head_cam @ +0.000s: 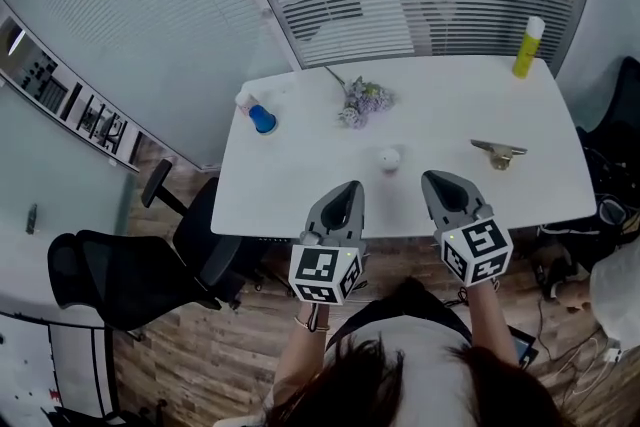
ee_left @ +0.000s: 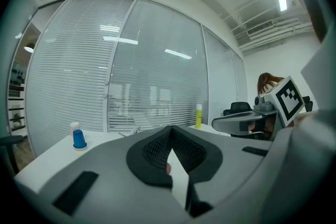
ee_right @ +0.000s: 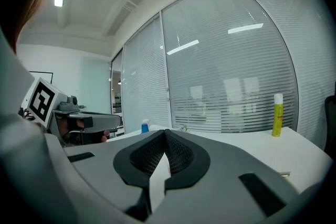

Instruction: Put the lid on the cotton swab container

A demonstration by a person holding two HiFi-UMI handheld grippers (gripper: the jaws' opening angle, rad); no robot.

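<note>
A small round white object (head_cam: pixel 388 158) lies mid-table; I cannot tell if it is the swab container or its lid. A blue cup-shaped piece (head_cam: pixel 263 119) with a small white item (head_cam: pixel 244 99) beside it stands at the far left, also seen in the left gripper view (ee_left: pixel 79 139). My left gripper (head_cam: pixel 350 187) hovers at the table's near edge, shut with nothing in it. My right gripper (head_cam: pixel 433 179) sits beside it, also shut and empty. The white object lies just beyond and between the two tips. Both pairs of jaws meet, pads together (ee_left: pixel 170 136) (ee_right: pixel 165 136).
On the white table (head_cam: pixel 300 185) a sprig of purple flowers (head_cam: pixel 362 101) lies at the back middle, and a brass-coloured object (head_cam: pixel 498 152) at the right. A yellow bottle (head_cam: pixel 527 46) stands at the far right corner. A black office chair (head_cam: pixel 140 265) stands left of the table.
</note>
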